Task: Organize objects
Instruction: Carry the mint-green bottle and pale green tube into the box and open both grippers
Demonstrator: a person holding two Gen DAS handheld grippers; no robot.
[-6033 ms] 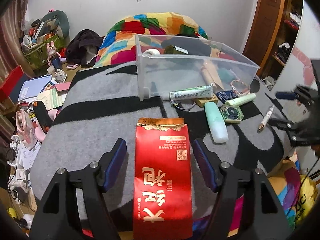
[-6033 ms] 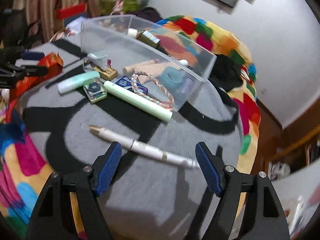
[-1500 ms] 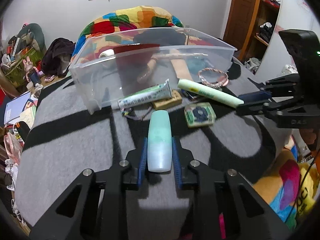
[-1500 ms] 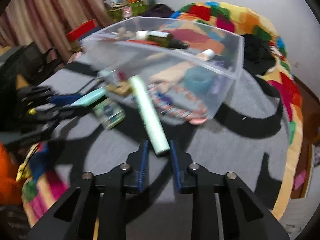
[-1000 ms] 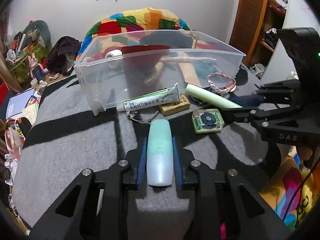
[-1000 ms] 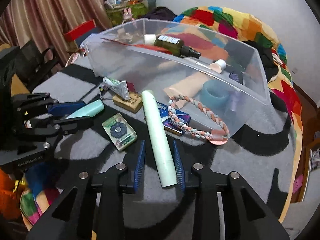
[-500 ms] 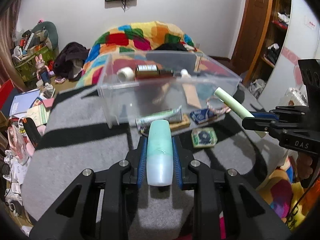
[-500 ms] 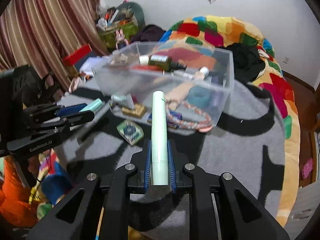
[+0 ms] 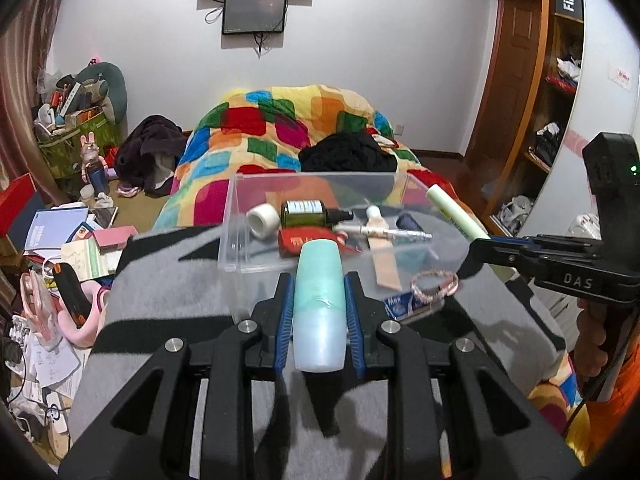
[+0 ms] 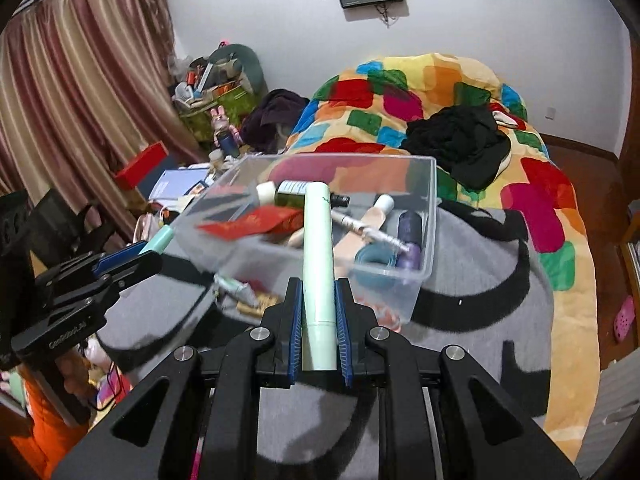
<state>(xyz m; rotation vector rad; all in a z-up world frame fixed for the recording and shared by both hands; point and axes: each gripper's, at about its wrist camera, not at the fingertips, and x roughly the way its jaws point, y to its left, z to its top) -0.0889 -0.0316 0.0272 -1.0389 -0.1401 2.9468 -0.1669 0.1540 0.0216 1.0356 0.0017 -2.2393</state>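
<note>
My left gripper (image 9: 319,298) is shut on a mint-green bottle (image 9: 319,304), held up in front of a clear plastic bin (image 9: 240,248) on the grey and black blanket. My right gripper (image 10: 318,308) is shut on a long pale green tube (image 10: 318,260) that points at the same bin (image 10: 428,248). In the left wrist view the right gripper (image 9: 486,242) comes in from the right with the pale green tube (image 9: 456,216) over the bin's right end. The bin holds a red packet (image 9: 298,242), a dark green bottle (image 9: 304,213), a tape roll (image 9: 263,220) and a pen.
A pink braided bracelet (image 9: 434,285) and a blue packet (image 9: 400,306) lie on the blanket by the bin's near right corner. A toothpaste tube (image 10: 236,286) and a small box lie by the bin. A patchwork quilt (image 9: 280,128) lies behind. Floor clutter (image 9: 60,248) fills the left.
Both grippers have risen off the blanket with their loads, the bottle on the left and the tube on the right. Now I look down into the bin from above.
</note>
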